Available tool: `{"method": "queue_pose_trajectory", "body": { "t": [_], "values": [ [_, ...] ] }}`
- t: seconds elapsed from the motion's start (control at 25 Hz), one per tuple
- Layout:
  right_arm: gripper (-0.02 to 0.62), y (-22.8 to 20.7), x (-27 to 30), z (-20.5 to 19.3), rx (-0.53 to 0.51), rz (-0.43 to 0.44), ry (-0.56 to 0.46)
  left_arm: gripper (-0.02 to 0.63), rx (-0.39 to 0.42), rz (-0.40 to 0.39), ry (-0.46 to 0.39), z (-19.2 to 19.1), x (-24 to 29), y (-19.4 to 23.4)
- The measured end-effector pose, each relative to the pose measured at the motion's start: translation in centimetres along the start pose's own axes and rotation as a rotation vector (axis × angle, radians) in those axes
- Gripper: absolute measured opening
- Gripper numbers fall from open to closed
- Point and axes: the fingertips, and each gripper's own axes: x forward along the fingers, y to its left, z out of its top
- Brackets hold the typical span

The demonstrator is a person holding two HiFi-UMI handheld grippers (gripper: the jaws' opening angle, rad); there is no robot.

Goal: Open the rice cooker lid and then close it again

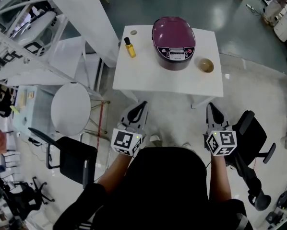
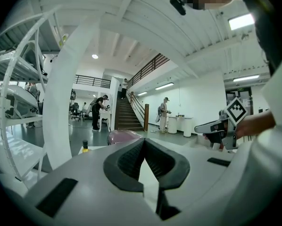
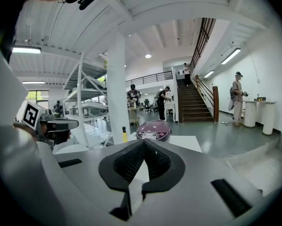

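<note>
At the left we hold our left gripper (image 1: 143, 104) with its jaws pressed together on nothing, short of the square white table (image 1: 148, 78). On the table stand a small yellow bottle with a black cap (image 1: 129, 47), the rounded maroon rice cooker (image 1: 173, 44) with its lid (image 1: 172, 31) down, and a small round tan bowl (image 1: 206, 65). At the right our right gripper (image 1: 211, 107) is likewise closed and empty, apart from the table.

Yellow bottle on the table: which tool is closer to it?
Left. The left tool hangs short of the table, nearly in line with the yellow bottle. The right tool is also short of the table, but across toward the bowl.
</note>
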Motion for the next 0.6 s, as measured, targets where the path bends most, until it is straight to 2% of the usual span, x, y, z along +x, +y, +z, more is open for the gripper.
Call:
{"method": "queue_pose_trajectory", "body": {
  "t": [0.6],
  "values": [
    [0.0,-0.03,-0.34,0.16,-0.021,-0.011,-0.01,0.005,0.001,-0.02,-0.003,-0.89,-0.44,-0.27]
  ]
}}
